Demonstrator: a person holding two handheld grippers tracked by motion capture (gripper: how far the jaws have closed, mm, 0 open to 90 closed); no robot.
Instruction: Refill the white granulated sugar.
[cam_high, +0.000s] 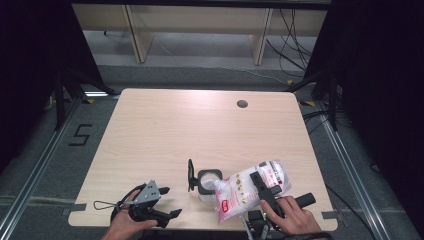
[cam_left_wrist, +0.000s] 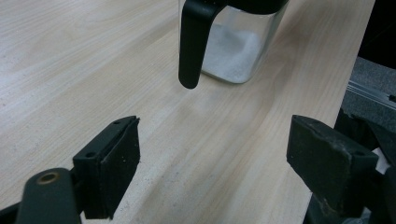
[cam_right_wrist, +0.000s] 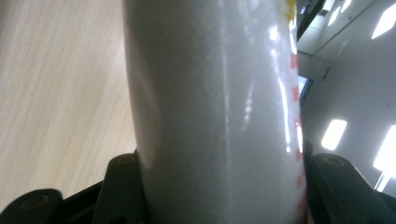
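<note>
**Black jaws clamp a white bag tilted over the jar**

Pale wood table (cam_high: 165, 130) carries everything here. At the near left edge, the left gripper (cam_high: 167, 202) rests in the person's left hand (cam_high: 125, 225), low over the tabletop, its jaws standing wide apart with bare wood between them. In the left gripper view the same jaws frame the table, and ahead of them stands a clear jar (cam_left_wrist: 236, 51) holding a low layer of white grains; a black handle (cam_left_wrist: 191, 44) hangs down its near side.

Moving right in the high view, the jar (cam_high: 209, 184) sits near the front edge at about the middle, its black lid (cam_high: 190, 175) flipped up on the left and its mouth open.

Just right of it, a plastic bag (cam_high: 250, 192) of white grains with red print is tilted, one corner dipping to the jar's rim. The right gripper (cam_high: 262, 187), held in the right hand (cam_high: 295, 217), is clamped across the bag's body. In the right gripper view the bag (cam_right_wrist: 219, 112) bulges between the two jaws, pressed on both sides.
</note>
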